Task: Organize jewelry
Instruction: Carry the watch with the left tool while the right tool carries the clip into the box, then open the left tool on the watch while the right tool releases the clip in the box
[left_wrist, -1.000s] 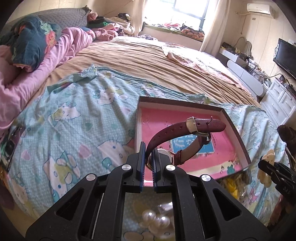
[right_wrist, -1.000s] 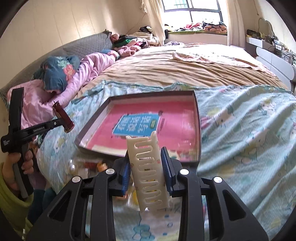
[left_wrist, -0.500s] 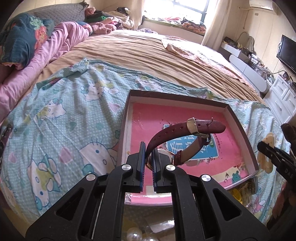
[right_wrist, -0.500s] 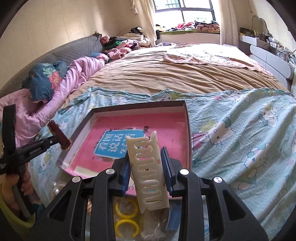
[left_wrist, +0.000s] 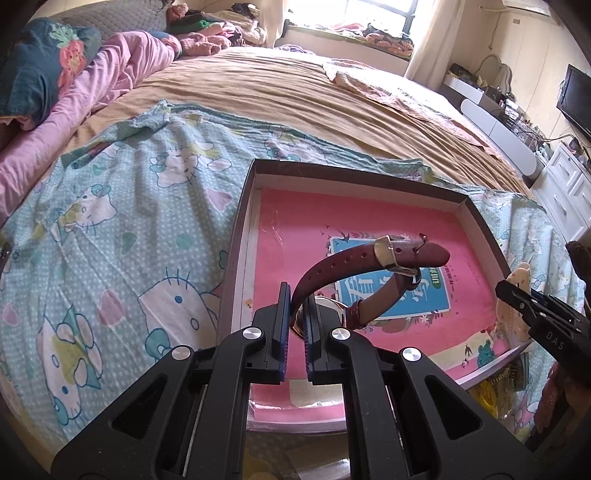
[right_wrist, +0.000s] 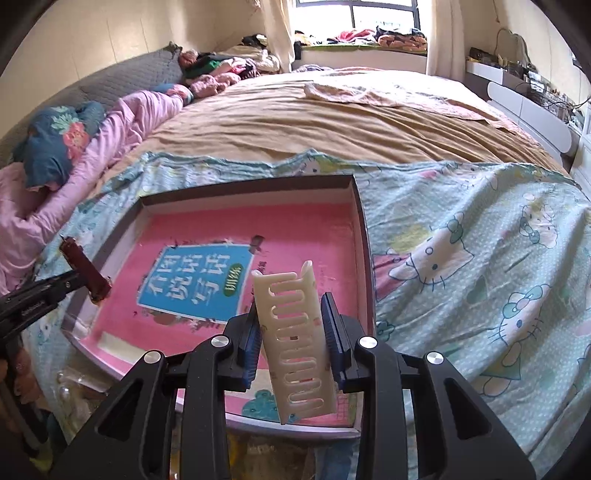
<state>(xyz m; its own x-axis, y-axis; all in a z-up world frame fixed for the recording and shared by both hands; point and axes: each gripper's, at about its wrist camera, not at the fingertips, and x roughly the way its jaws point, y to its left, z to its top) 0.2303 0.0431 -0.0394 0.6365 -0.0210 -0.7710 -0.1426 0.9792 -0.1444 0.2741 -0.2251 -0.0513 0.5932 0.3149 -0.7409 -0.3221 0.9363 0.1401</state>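
Observation:
My left gripper (left_wrist: 295, 301) is shut on a watch with a maroon strap (left_wrist: 369, 258), held above the near left part of a shallow dark-rimmed box (left_wrist: 236, 236) with a pink book (left_wrist: 295, 221) inside. My right gripper (right_wrist: 291, 315) is shut on a cream slotted hair clip (right_wrist: 291, 332), held over the box's near right corner (right_wrist: 364, 258). The left gripper (right_wrist: 44, 291) with the strap end (right_wrist: 85, 269) shows at the left of the right wrist view. The right gripper (left_wrist: 532, 306) shows at the right edge of the left wrist view.
The box lies on a Hello Kitty sheet (left_wrist: 110, 221) on a wide bed with a tan cover (right_wrist: 314, 122). Pink bedding (left_wrist: 110, 74) lies along the left. A clear bag with yellow rings (left_wrist: 487, 391) sits below the box's near edge. Drawers (left_wrist: 569, 184) stand at right.
Both grippers have moved forward over the box, so the box now sits closer and lower in both views. The watch and the clip stay gripped.

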